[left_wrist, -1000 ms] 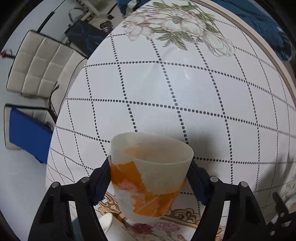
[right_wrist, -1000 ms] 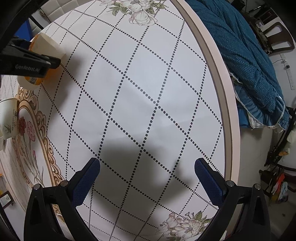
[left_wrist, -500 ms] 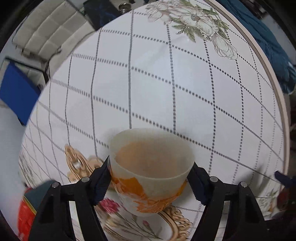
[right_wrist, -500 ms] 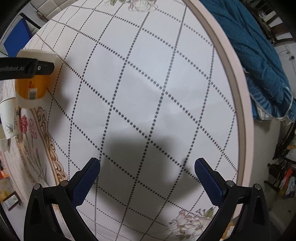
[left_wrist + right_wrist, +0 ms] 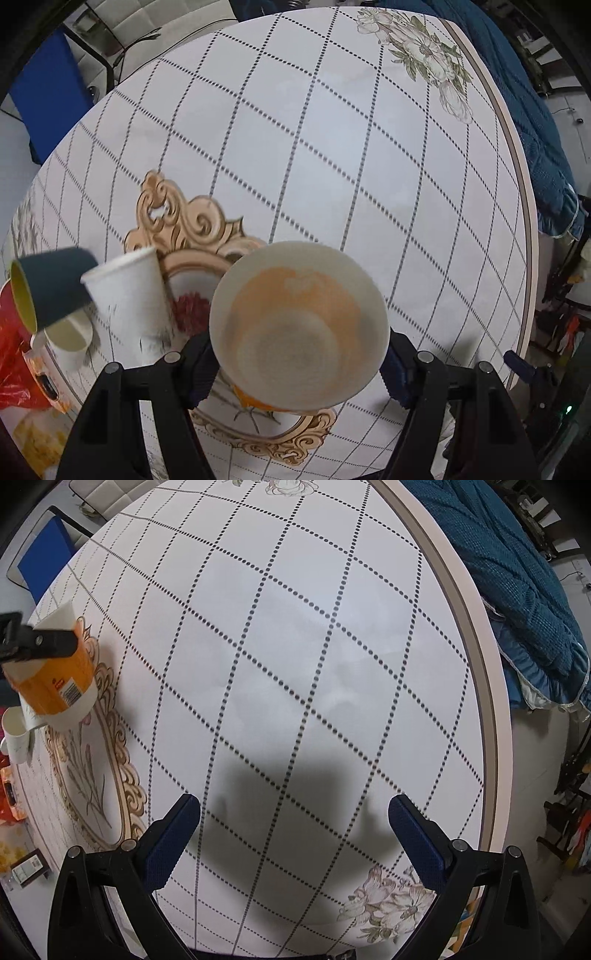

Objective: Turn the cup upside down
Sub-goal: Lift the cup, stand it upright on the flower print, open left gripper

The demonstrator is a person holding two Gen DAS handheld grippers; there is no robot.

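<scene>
The translucent, matt plastic cup with an orange printed label (image 5: pixel 299 328) sits between matt black plastic fingers (image 5: pixel 170 384) tipped with ribbed dark blue pads. Under it the round white table (image 5: pixel 332 147) looks smooth and faintly glossy, with a printed dotted grid. Left of the tool stand a matt white paper cup (image 5: pixel 127 299) and a dull dark teal cup (image 5: pixel 51 288). Beyond the table's edge lies knitted, rough blue cloth (image 5: pixel 517 572).

White paper cup (image 5: pixel 127 295); dark mug (image 5: pixel 51 288)

My white-and-orange paper cup (image 5: pixel 299 328) glows orange inside. The round white counter (image 5: pixel 332 147) carries a dotted black diamond grid, gold scrollwork and pale flowers. Nearby stands a white speckled paper cup (image 5: pixel 129 299) and a dark teal cup with yellow lining (image 5: pixel 48 288).
</scene>
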